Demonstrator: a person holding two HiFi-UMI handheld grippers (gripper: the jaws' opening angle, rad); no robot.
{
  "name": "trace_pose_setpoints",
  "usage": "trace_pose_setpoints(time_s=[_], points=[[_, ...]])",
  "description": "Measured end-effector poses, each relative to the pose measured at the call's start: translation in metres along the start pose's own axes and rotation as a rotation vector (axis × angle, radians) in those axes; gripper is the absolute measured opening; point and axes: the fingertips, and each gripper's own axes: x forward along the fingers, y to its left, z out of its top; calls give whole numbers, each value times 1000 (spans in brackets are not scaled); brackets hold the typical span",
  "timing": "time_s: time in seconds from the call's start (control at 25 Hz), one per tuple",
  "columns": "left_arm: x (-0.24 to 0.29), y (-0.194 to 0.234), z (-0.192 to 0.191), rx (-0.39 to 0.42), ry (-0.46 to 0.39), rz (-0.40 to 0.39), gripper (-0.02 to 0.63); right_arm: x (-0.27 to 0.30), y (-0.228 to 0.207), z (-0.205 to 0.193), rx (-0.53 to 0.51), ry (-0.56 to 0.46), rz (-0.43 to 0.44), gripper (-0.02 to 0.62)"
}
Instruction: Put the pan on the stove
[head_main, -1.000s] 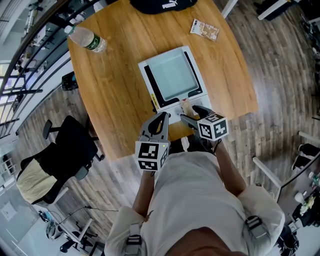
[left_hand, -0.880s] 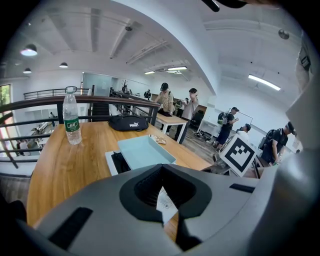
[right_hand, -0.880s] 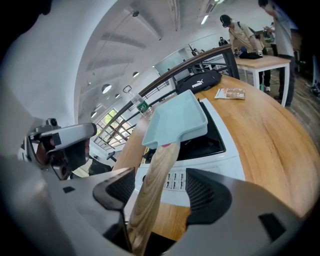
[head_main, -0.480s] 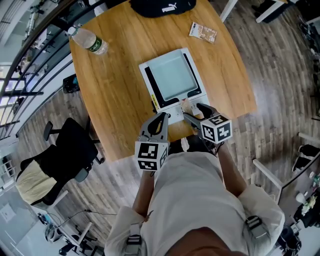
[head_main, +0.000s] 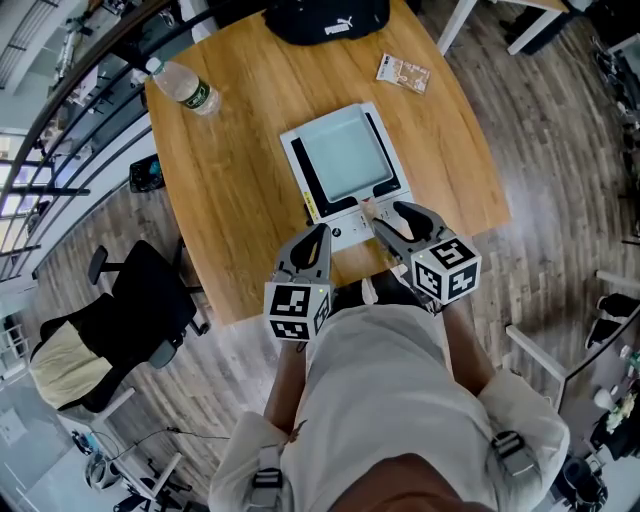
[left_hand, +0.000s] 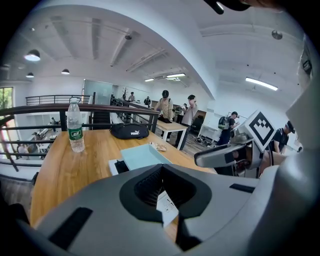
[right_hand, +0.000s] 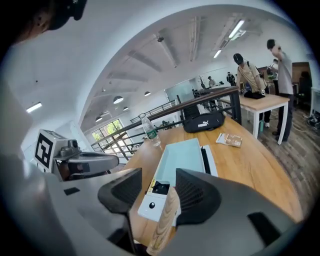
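Note:
The stove (head_main: 345, 160) is a flat white cooker with a pale blue top, lying near the table's front edge. Of the pan I see only a wooden handle (right_hand: 165, 220), which sticks up at the stove's near end (head_main: 368, 208); its body is hidden. My right gripper (head_main: 388, 215) straddles that handle with its jaws closing. The handle leans against the right-hand pad, and a gap remains on the other side (right_hand: 157, 187). My left gripper (head_main: 318, 232) hovers left of it at the stove's front corner, shut and empty (left_hand: 162, 170).
A water bottle (head_main: 185, 85) stands at the table's far left. A black bag (head_main: 325, 15) lies at the far edge and a small packet (head_main: 402, 72) at the far right. A black office chair (head_main: 130, 310) stands left of the table. People stand in the background.
My right gripper has slid slightly back and to the right, and its jaws have narrowed around the handle. The left gripper has hardly moved.

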Motion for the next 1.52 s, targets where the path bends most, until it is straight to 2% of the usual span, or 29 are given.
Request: trace_pose_setpoints(time_s=[0.12, 0.44, 0.68, 1.0, 1.52], points=[[-5, -1, 7, 8, -21, 1, 18, -13, 10, 20, -35, -58, 10, 174], [-22, -3, 32, 31, -98, 16, 18, -43, 32, 59, -173, -170, 8, 84], [-41, -12, 45, 36, -156, 31, 18, -64, 47, 75, -252, -246, 12, 40], [-59, -13, 53, 41, -239, 65, 18, -69, 48, 70, -298, -265, -11, 21], [-57, -16, 47, 44, -227, 78, 18, -64, 48, 62, -299, -240, -1, 20]])
